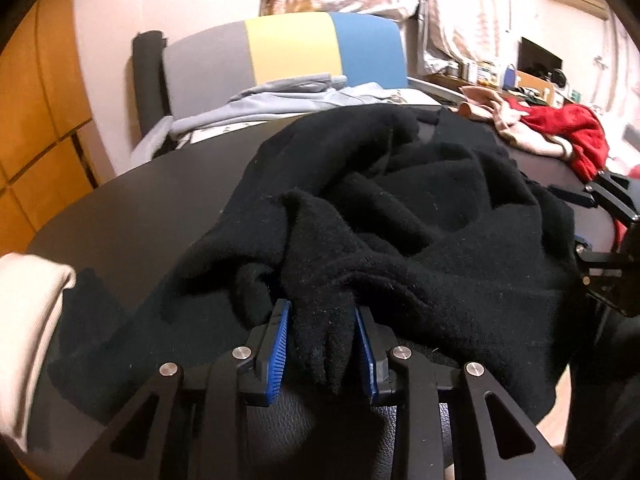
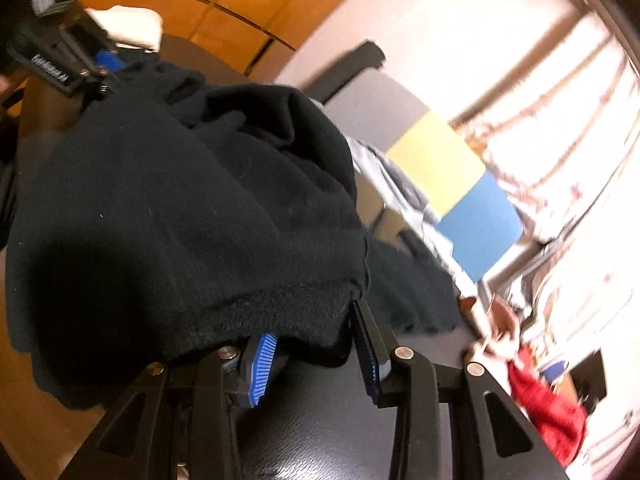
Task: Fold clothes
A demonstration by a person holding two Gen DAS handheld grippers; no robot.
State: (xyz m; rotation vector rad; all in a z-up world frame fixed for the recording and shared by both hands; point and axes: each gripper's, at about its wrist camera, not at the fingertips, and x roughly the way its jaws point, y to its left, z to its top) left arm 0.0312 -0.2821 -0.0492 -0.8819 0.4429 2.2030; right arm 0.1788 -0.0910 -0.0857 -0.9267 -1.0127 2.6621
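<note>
A dark round table [image 1: 132, 216] is seen to fill the lower half of the left wrist view. Behind it, at 12 o'clock, a chair [image 1: 288, 48] with grey, yellow and blue back panels is stacked with pale grey clothing [image 1: 280, 100]. At 2 o'clock, a red garment [image 1: 568, 132] and a pink one [image 1: 516, 128] are heaped at the table's far edge. At 9 o'clock, a folded cream item [image 1: 28, 320] is set on the table.

The black fleece garment [image 1: 420, 208] is bunched in the middle of the table, rumpled and not laid flat; one part is draped over the near edge.

The left gripper [image 1: 324, 344] is clenched on a narrow twist of the black fleece garment at 6 o'clock. The right gripper [image 2: 316, 360] is partly covered by a hem of the fleece; its jaws stand apart, with cloth draped over them, and whether anything is pinched cannot be told.

The fleece is judged soft, thick and limp, light for its bulk and not slippery. It will sag and bunch when lifted. Hold is best taken at a hem or seam, in a single layer, at two well-separated points, so that the cloth can be spread flat.
</note>
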